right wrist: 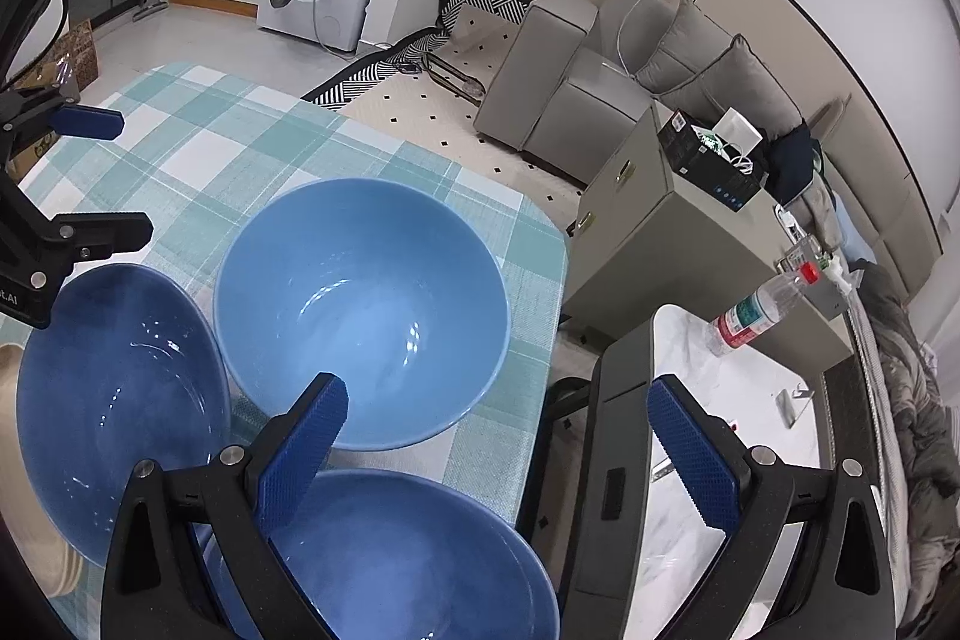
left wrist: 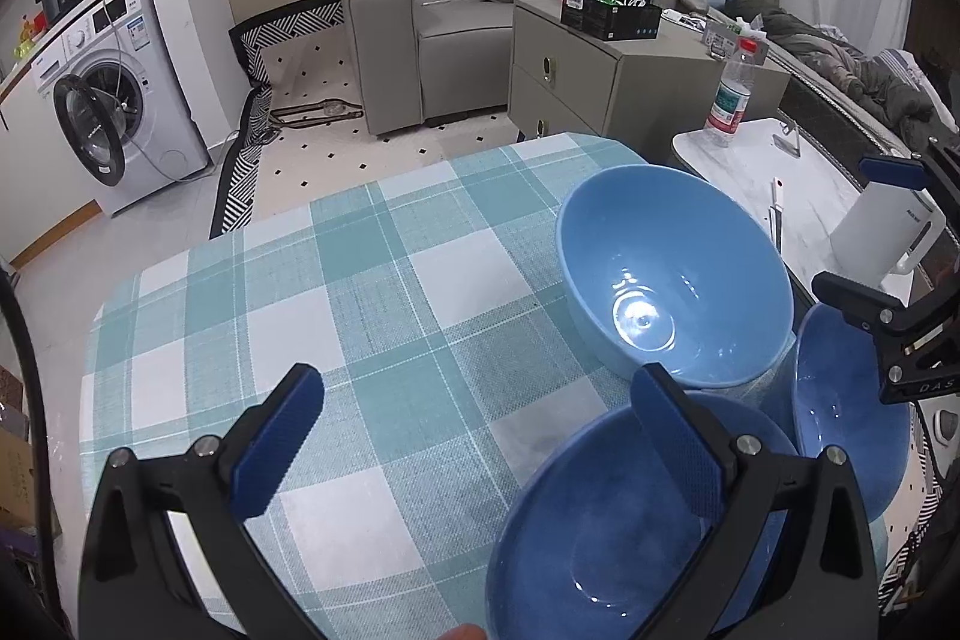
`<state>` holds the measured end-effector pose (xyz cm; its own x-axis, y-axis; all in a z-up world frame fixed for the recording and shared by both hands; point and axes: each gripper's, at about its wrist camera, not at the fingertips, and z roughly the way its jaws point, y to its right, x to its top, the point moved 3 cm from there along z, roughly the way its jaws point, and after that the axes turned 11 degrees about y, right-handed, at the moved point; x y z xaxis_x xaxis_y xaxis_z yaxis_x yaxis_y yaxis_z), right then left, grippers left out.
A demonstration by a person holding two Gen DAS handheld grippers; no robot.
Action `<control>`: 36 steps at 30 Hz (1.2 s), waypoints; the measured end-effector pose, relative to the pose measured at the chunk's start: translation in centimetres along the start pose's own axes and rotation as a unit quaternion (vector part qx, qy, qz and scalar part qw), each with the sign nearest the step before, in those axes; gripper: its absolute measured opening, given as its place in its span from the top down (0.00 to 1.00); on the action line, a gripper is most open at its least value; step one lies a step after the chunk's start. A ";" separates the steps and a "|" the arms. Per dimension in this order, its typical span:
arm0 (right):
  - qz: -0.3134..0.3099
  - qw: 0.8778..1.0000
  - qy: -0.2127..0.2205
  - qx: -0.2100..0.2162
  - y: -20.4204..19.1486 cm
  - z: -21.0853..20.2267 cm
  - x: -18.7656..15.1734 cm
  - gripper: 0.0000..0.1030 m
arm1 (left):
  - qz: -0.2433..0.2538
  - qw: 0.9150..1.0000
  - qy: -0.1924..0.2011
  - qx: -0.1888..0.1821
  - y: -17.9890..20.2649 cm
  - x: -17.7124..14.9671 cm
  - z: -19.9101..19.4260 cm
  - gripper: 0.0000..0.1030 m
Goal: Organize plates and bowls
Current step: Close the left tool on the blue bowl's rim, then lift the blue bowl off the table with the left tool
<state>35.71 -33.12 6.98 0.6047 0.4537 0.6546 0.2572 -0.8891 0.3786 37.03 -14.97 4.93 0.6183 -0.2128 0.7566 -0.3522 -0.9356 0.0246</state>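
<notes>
We hold the left gripper (left wrist: 477,445) and the right gripper (right wrist: 498,451) spread wide and empty above three bowls clustered at the checked table's (left wrist: 372,280) corner, the light blue bowl (left wrist: 675,274) touching two darker bowls (left wrist: 606,526), likely ready for nesting.

Light blue bowl (left wrist: 675,274): glazed ceramic look, glossy, lamp glare at bottom.
Dark blue bowls (left wrist: 600,526) (left wrist: 840,400): glossy glaze, smooth, faintly mottled.
Tablecloth (left wrist: 336,292): woven cloth, matt, coarse visible weave, teal-white check.
Left gripper (left wrist: 474,448) pads (left wrist: 276,442): blue, fine knurled texture; frame black matt plastic, bright metal screws.
Right gripper (right wrist: 498,454): same finish.
Side table (left wrist: 750,178), right of frame: marble-like, polished.
Bottle (left wrist: 729,97): clear plastic.
Sofa (left wrist: 456,10): grey matt fabric.
</notes>
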 end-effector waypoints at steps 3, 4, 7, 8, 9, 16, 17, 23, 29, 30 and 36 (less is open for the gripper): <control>0.008 1.000 -0.005 0.004 0.2 0.7 -0.3 0.01 | 0.001 1.000 -0.005 0.001 0.1 0.0 0.7 0.00; 0.010 1.000 -0.006 0.005 0.3 0.9 -0.4 0.01 | 0.000 1.000 -0.006 0.001 0.1 0.0 0.9 0.00; 0.027 0.999 -0.012 0.015 0.8 1.8 -0.8 0.01 | -0.004 1.000 -0.013 -0.003 0.4 0.1 1.7 0.00; 0.035 0.999 -0.015 0.019 1.0 2.1 -1.0 0.01 | -0.004 1.000 -0.015 -0.005 0.6 0.1 2.0 0.00; 0.041 0.999 -0.017 0.023 1.1 2.5 -1.1 0.01 | -0.003 1.000 -0.016 -0.006 0.7 0.2 2.2 0.00; 0.088 0.995 -0.024 0.047 2.2 4.5 -1.6 0.01 | -0.003 1.000 -0.022 -0.021 2.0 0.9 3.7 0.02; 0.092 0.994 -0.025 0.051 2.2 4.7 -1.6 0.02 | -0.003 0.999 -0.023 -0.024 2.2 0.9 3.9 0.02; 0.105 0.992 -0.034 0.064 2.0 5.7 -1.8 0.20 | -0.001 0.999 -0.030 -0.045 3.4 1.0 4.9 0.17; 0.124 0.988 -0.043 0.079 1.9 6.5 -2.3 0.33 | 0.003 0.998 -0.039 -0.057 4.4 0.8 5.5 0.49; 0.128 0.987 -0.045 0.083 1.8 6.7 -2.4 0.35 | 0.004 0.997 -0.041 -0.058 4.4 0.7 5.6 0.56; 0.137 0.985 -0.052 0.089 1.6 7.1 -2.7 0.56 | 0.002 0.996 -0.044 -0.071 4.9 0.4 5.8 0.74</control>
<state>39.79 -36.16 1.17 0.7410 0.1942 0.6429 0.1960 -0.9781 0.0696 39.65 -21.31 1.60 0.6743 -0.2460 0.6962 -0.4470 -0.8865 0.1197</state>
